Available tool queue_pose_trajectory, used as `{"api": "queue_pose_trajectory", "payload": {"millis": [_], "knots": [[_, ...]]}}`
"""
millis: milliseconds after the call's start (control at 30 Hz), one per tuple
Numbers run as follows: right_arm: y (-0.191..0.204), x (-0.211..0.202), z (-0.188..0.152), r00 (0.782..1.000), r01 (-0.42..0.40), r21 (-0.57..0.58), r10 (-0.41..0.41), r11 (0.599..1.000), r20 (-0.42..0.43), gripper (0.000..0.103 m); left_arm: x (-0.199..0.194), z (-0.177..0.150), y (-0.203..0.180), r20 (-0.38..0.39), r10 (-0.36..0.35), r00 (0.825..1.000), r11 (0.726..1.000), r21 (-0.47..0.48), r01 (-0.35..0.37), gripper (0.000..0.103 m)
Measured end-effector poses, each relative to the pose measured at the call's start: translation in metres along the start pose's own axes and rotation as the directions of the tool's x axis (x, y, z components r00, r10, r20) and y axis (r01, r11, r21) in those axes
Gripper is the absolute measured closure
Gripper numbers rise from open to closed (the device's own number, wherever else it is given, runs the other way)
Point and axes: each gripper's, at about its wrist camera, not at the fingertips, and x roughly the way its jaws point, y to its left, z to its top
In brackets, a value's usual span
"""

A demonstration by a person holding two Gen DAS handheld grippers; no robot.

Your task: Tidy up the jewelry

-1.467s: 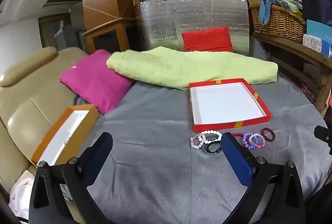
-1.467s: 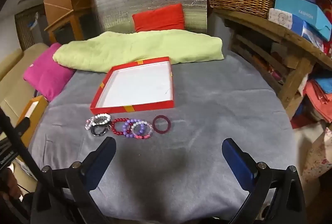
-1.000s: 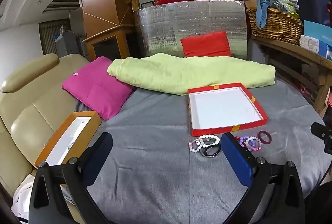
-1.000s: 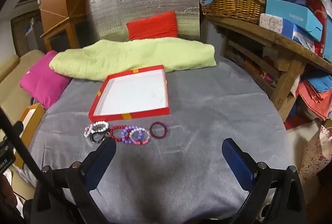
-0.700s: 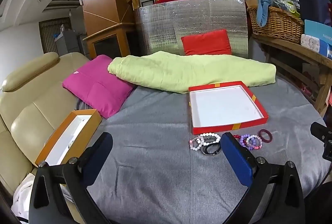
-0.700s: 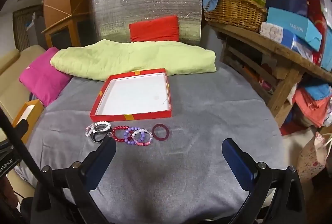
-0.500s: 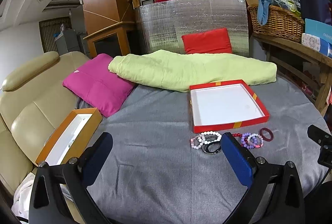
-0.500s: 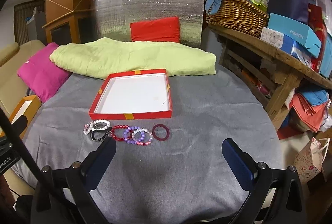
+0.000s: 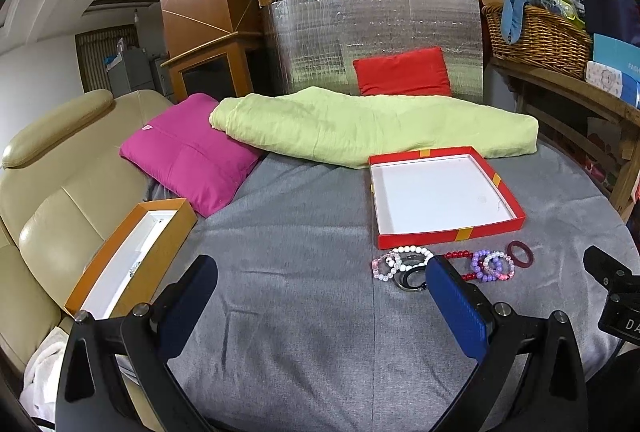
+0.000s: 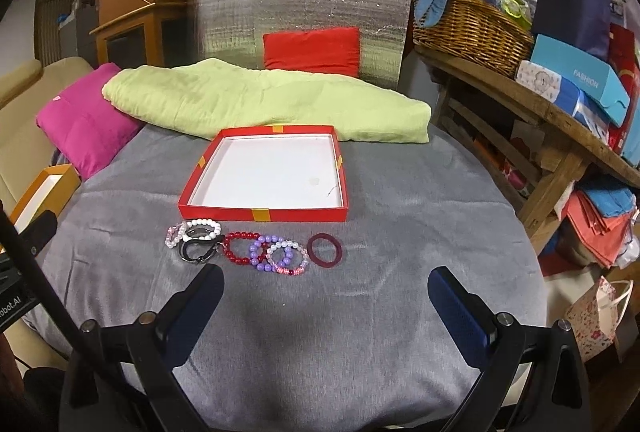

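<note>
Grey cloth carries a row of bracelets just in front of an empty red tray. Left gripper & right gripper hover w/ jaws spread wide, gripping nothing, touching nothing.

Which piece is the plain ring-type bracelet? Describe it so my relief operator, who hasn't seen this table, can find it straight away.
Find the red box with the white inside, on the grey cloth. A row of bracelets lies along its near edge; go to the right end of that row. The dark red bangle there is a smooth solid ring, lying apart from the others, which are beaded and overlap.
</note>
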Motion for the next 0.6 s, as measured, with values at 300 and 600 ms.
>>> {"api": "queue_pose_trajectory", "payload": {"millis": [300, 600], "knots": [[0.0062, -0.005, 0.0031, 0.998, 0.046, -0.034, -0.045, 0.998, 0.033, 0.0, 0.0017, -0.0014, -0.0019, -0.005, -0.006, 1.0, 1.0, 0.004, 0.006, 0.0], [0.0018, -0.0014, 0.0045, 0.998, 0.056, -0.033, -0.055, 0.998, 0.032, 0.0, 0.0079, -0.0023, -0.0094, -0.019, -0.01, 1.0, 1.0, 0.02, 0.01, 0.0]]}}
